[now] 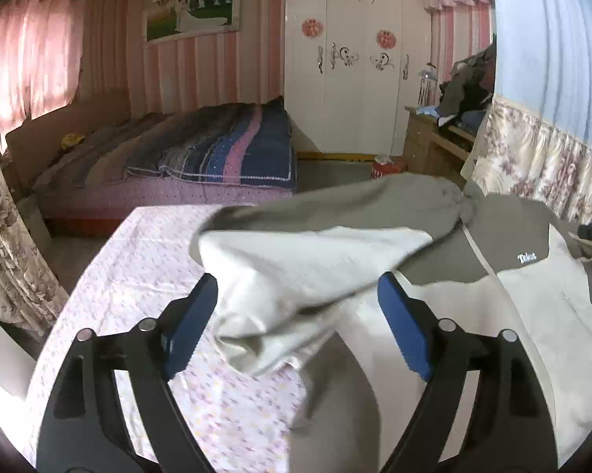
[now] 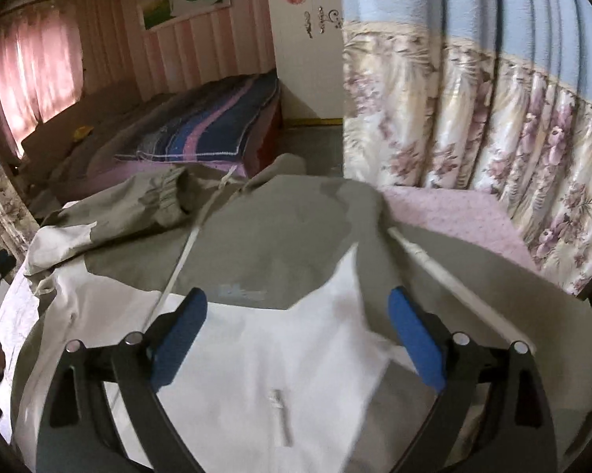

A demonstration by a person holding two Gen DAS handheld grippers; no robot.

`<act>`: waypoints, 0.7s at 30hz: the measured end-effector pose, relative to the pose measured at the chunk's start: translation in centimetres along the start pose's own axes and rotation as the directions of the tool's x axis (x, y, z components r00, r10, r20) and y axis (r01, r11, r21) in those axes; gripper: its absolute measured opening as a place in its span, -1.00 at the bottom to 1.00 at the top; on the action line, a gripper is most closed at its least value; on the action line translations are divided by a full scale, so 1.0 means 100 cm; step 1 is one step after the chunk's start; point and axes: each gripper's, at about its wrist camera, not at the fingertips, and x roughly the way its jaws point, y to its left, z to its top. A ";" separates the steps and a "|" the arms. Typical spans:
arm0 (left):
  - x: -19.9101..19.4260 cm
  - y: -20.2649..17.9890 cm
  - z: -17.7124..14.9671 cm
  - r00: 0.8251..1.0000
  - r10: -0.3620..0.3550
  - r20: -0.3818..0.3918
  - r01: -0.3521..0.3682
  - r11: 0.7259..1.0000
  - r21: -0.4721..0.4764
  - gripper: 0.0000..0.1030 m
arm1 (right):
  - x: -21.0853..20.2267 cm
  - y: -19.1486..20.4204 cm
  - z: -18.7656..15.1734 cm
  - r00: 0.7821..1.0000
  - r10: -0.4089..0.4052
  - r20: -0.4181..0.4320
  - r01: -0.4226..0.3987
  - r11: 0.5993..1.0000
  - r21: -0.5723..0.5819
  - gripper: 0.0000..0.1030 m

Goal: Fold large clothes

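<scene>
So, grey-and-white jacket (image 1: 492,299) spread front-up on the table with the pink-patterned cloth (image 1: 146,276), zipper up the middle, collar end toward the far edge. Laid flat like that presumably so sleeves can come in over the chest before the body gets folded.

Left gripper (image 1: 297,299) wide apart, nothing clamped, blue pads on either side of the sleeve (image 1: 296,260). Sleeve lying crosswise, cuff end pointing away from the jacket body, loose and bunched near the pads. Looks mid-fold rather than done, though hard to call.

Right gripper (image 2: 297,311) also spread wide, gripping nothing, hovering above the white chest panel. Small zip pull (image 2: 282,418) visible just below. Probably parked there to smooth or pin the body so nothing slides.

Floral curtain (image 2: 473,138) close on the right side, so not much room that way.
</scene>
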 end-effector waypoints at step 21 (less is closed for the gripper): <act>0.039 0.013 -0.004 0.995 0.090 -0.048 -0.092 0.994 -0.055 0.94 | 0.124 0.169 0.069 0.999 -0.032 -0.023 0.027 0.982 -0.187 0.81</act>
